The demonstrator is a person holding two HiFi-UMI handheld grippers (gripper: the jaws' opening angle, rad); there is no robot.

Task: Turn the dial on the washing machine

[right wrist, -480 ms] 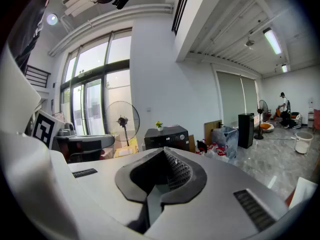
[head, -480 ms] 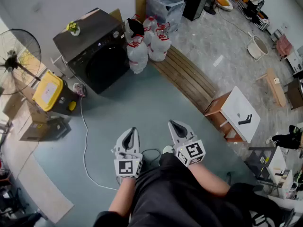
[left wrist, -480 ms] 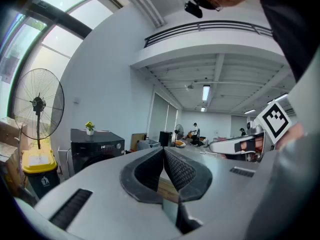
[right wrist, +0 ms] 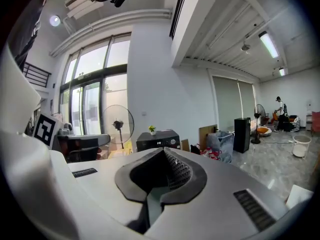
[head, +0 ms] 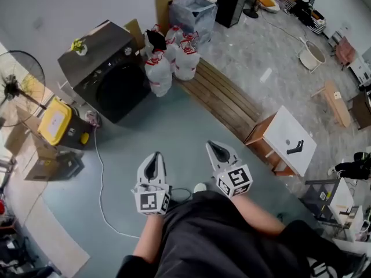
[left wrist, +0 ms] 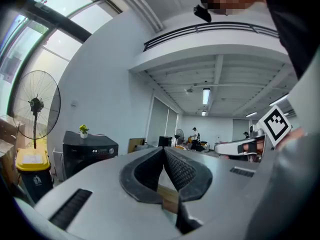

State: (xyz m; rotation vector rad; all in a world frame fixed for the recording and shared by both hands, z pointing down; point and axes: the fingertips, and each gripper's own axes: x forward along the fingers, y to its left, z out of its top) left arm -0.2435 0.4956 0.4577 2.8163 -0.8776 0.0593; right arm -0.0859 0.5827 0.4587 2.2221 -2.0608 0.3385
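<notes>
- While both grippers are held low and close in front of the person's body, the washing machine point(head: 107, 77) is seen well apart from them, set against the far wall between a yellow bin point(head: 55, 122) and a cluster of tied bags point(head: 168, 59).
- The left gripper point(head: 155, 158) is shown with its jaws pressed fully together; nothing is held between them.
- The right gripper point(head: 215, 150) is likewise closed tight and empty, and is aimed slightly downward toward the floor.
- The dial point(left wrist: 111, 151) can just be made out in the left gripper view as a small round knob at the right end of the machine's front panel — too small for its setting to be read.
- The step in hand is judged to be the approach: the dial has not been reached, and no contact with the machine has been made.
- For the next move, the gap to the machine would have to be closed, one gripper's jaws opened wide enough to fit round the knob, then shut on it and rotated.
</notes>
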